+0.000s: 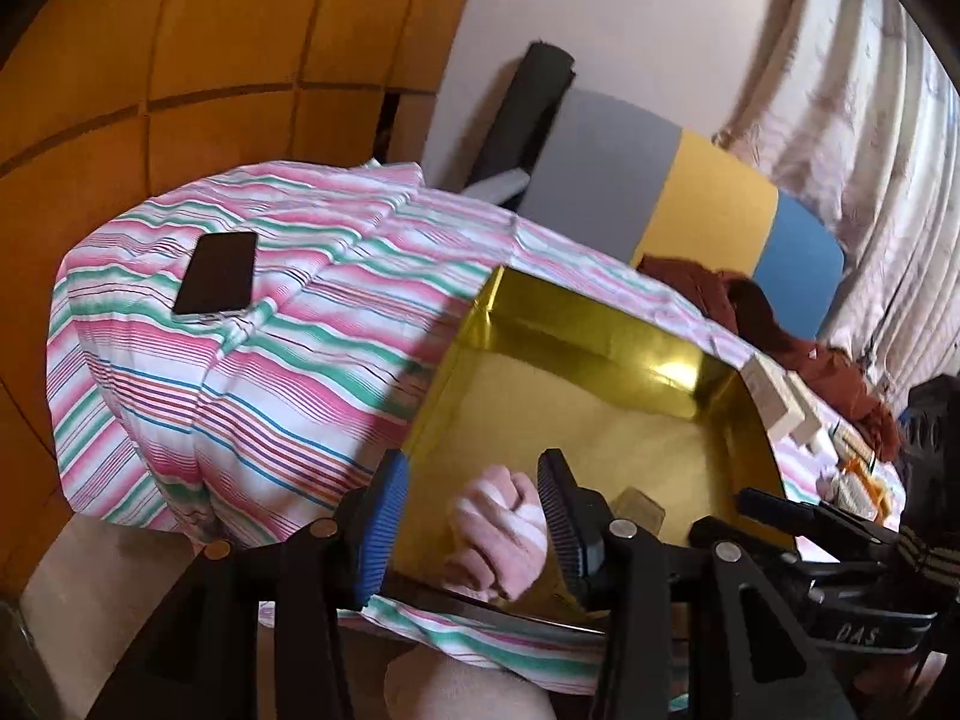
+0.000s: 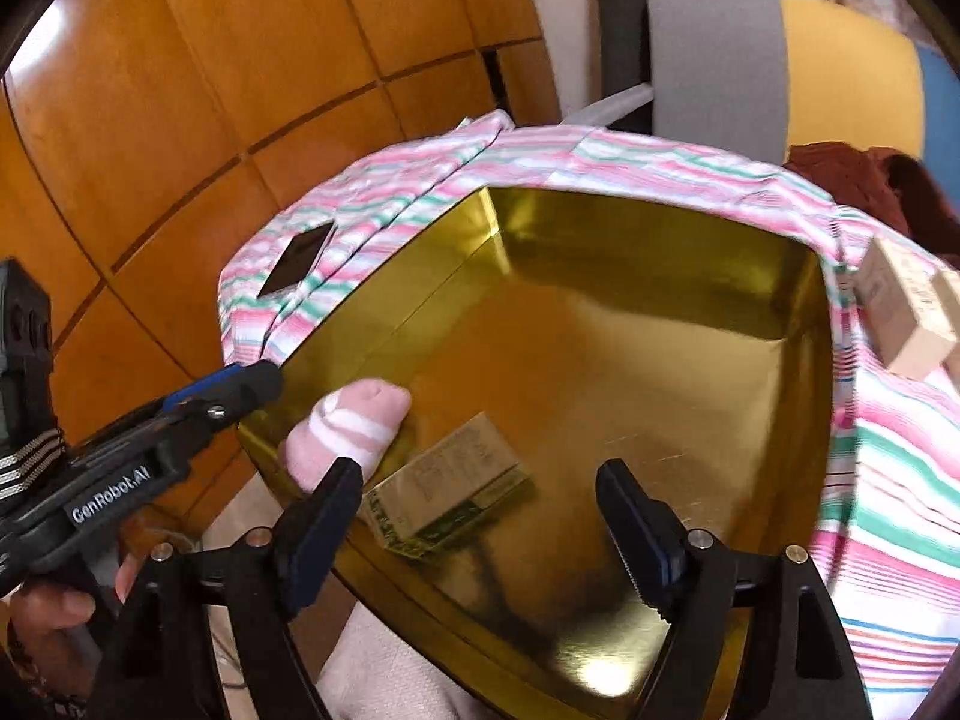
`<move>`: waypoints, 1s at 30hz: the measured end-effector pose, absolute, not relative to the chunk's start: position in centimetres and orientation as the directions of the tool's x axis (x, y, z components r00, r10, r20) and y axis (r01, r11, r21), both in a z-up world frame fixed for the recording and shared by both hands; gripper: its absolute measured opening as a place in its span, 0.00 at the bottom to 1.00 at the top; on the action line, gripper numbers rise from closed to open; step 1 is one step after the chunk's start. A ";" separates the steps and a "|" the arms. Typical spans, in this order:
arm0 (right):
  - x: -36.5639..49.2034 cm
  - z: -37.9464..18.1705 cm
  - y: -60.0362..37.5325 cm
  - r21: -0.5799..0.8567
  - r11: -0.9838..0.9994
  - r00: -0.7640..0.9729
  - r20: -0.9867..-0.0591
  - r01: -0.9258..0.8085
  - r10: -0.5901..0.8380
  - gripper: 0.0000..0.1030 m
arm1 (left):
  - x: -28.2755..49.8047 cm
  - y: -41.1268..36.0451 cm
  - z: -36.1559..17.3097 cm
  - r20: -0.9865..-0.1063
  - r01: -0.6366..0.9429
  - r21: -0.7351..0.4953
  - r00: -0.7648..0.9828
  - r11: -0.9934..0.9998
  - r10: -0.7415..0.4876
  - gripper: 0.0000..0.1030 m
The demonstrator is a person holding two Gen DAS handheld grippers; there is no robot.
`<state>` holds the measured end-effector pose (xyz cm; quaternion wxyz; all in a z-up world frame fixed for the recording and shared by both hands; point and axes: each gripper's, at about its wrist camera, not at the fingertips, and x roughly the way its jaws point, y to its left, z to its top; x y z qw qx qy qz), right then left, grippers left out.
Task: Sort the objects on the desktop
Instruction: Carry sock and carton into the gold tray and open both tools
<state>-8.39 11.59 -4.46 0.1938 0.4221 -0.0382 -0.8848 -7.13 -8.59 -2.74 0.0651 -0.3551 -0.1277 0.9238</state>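
Observation:
A gold-lined open box [image 1: 600, 360] [image 2: 630, 252] sits on a striped cloth. A rolled pink-and-white sock [image 1: 498, 540] [image 2: 348, 426] lies at the box's near-left corner. My left gripper [image 1: 471, 522] [image 2: 252, 387] is open around the sock, which touches the dark right finger while a gap shows on the blue-padded side. My right gripper [image 2: 480, 525] hangs open over the box's near edge with nothing between its fingers. Just ahead of it, a small tan carton [image 2: 444, 486] lies on the gold floor.
A black phone [image 1: 219, 273] [image 2: 297, 261] rests on the striped cloth [image 1: 270, 390], left of the box. Pale cartons [image 1: 780, 402] [image 2: 906, 312] and a rust-red cloth [image 1: 780, 324] lie to the right. A grey, yellow and blue chair back [image 1: 690, 198] stands behind.

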 end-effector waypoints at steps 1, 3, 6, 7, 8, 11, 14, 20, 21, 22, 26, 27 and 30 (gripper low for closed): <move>-8.3 -4.2 11.9 0.217 -0.929 -0.582 -0.729 0.301 -0.359 0.77 | -7.1 -8.8 -2.7 -0.634 -0.026 -0.289 -0.744 -0.957 0.212 0.44; -8.4 -4.1 11.9 0.158 -0.943 -0.596 -0.741 0.292 -0.309 0.70 | -7.0 -9.0 -2.6 -0.631 -0.021 -0.294 -0.747 -0.956 0.210 0.44; -8.6 -4.0 11.8 0.087 -0.952 -0.599 -0.759 0.293 -0.254 0.59 | -6.8 -8.9 -2.7 -0.633 -0.025 -0.279 -0.747 -0.960 0.203 0.44; -8.8 -4.2 11.6 0.065 -0.952 -0.593 -0.769 0.298 -0.238 0.58 | -6.7 -8.8 -2.7 -0.633 -0.030 -0.274 -0.747 -0.961 0.203 0.44; -8.9 -4.3 11.4 0.042 -0.951 -0.586 -0.779 0.305 -0.223 0.57 | -6.7 -8.8 -2.8 -0.634 -0.034 -0.269 -0.746 -0.963 0.204 0.44; -9.5 -5.0 11.0 -0.001 -0.946 -0.557 -0.808 0.325 -0.191 0.57 | -6.7 -8.5 -3.0 -0.638 -0.047 -0.263 -0.741 -0.964 0.210 0.44; -10.3 -5.6 10.5 0.012 -0.941 -0.521 -0.830 0.337 -0.197 0.57 | -6.7 -8.3 -3.3 -0.642 -0.054 -0.263 -0.735 -0.963 0.217 0.44; -11.5 -6.8 9.2 0.106 -0.927 -0.440 -0.857 0.360 -0.269 0.57 | -6.6 -8.7 -3.4 -0.643 -0.040 -0.266 -0.737 -0.963 0.209 0.44; -11.6 -6.9 9.0 0.117 -0.924 -0.432 -0.858 0.363 -0.278 0.57 | -6.6 -8.9 -3.3 -0.641 -0.034 -0.270 -0.739 -0.962 0.206 0.44; -11.7 -7.0 8.7 0.125 -0.922 -0.427 -0.858 0.367 -0.286 0.57 | -6.6 -9.1 -3.3 -0.640 -0.028 -0.274 -0.741 -0.961 0.204 0.44; -11.5 -6.9 8.2 0.152 -0.916 -0.423 -0.850 0.371 -0.313 0.58 | -6.5 -9.7 -3.1 -0.634 -0.008 -0.286 -0.748 -0.958 0.196 0.44; -11.4 -6.8 8.2 0.158 -0.915 -0.425 -0.847 0.371 -0.319 0.58 | -6.5 -9.7 -3.1 -0.633 -0.005 -0.289 -0.749 -0.957 0.195 0.44; -11.1 -6.6 8.0 0.176 -0.912 -0.429 -0.838 0.371 -0.337 0.58 | -6.4 -9.6 -2.9 -0.634 -0.007 -0.293 -0.748 -0.956 0.199 0.44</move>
